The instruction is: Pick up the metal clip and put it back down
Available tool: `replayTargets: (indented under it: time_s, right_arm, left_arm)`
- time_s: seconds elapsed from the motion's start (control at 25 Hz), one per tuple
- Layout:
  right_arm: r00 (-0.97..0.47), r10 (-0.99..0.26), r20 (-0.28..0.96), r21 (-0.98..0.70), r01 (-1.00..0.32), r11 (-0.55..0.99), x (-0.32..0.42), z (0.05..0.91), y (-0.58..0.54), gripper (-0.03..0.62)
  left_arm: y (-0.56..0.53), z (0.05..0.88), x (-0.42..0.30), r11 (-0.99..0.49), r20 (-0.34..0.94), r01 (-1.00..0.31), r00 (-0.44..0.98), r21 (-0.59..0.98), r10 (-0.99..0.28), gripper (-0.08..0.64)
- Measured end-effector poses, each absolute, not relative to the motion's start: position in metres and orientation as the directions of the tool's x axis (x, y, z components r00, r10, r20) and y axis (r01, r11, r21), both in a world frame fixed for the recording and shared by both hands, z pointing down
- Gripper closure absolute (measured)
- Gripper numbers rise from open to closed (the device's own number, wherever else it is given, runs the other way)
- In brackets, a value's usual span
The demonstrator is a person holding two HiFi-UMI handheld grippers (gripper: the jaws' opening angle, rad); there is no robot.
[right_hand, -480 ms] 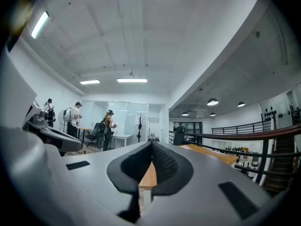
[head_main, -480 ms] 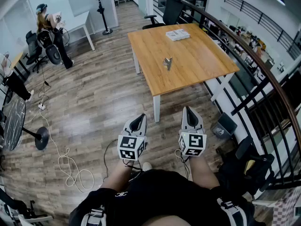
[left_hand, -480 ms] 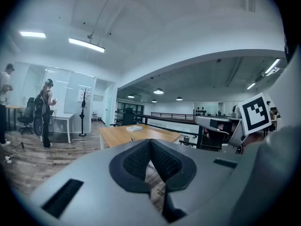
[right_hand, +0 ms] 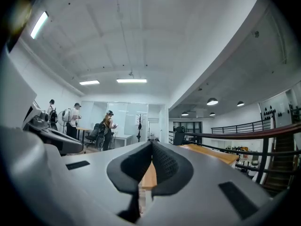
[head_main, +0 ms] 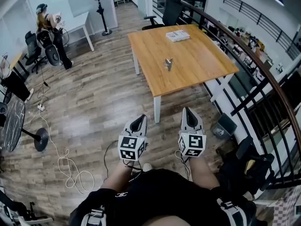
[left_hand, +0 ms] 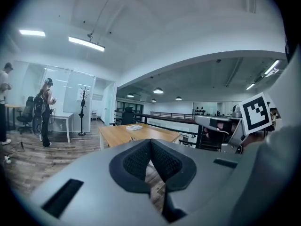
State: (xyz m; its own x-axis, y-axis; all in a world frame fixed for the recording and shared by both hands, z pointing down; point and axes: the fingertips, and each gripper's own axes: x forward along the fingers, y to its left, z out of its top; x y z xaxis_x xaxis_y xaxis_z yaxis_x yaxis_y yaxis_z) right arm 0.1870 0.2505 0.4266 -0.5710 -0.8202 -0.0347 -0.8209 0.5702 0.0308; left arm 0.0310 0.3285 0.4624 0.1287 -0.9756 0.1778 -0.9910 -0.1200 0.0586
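Note:
A small metal clip stands near the middle of a wooden table, far ahead of both grippers. My left gripper and right gripper hang side by side over the wood floor, short of the table's near edge. Both are shut with their pads touching at the tips and nothing between them. In the left gripper view the table shows beyond the jaws, the clip too small to make out. The right gripper view shows the closed pads and a strip of the table.
A stack of papers lies at the table's far side, with a black office chair behind it. A dark railing runs along the right. A cable loops on the floor at left, near a fan stand. A person stands far left.

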Motion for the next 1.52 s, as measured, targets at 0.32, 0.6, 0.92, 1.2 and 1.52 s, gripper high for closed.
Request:
replayTargets:
  time_s: [0.32,0.6,0.92,1.2,1.52]
  right_arm:
    - [-0.547,-0.837,-0.023,0.051,-0.837,0.545,0.160,0.432,0.232,0.577]
    - [-0.504,-0.863,-0.039,0.057,-0.863,0.502,0.131,0.431,0.207,0.577]
    - [-0.474,-0.881,-0.001,0.053,-0.879,0.473,0.099,0.446,0.192,0.577]
    - [-0.478,-0.878,0.018,0.042,-0.877,0.479,0.081,0.453,0.162,0.577]
    - [-0.511,-0.860,0.000,0.017,-0.860,0.510,0.054,0.455,0.107,0.577]
  left_arm:
    - [0.304,0.465,0.004,-0.156,0.170,-0.986,0.165,0.064,-0.972,0.548]
    - [0.269,0.467,-0.025,-0.209,0.167,-0.976,0.216,0.059,-0.962,0.548]
    - [0.244,0.478,-0.058,-0.249,0.189,-0.965,0.262,0.087,-0.947,0.548]
    - [0.222,0.488,-0.082,-0.228,0.199,-0.966,0.248,0.118,-0.948,0.548]
    - [0.170,0.490,-0.103,-0.197,0.196,-0.976,0.213,0.097,-0.957,0.548]
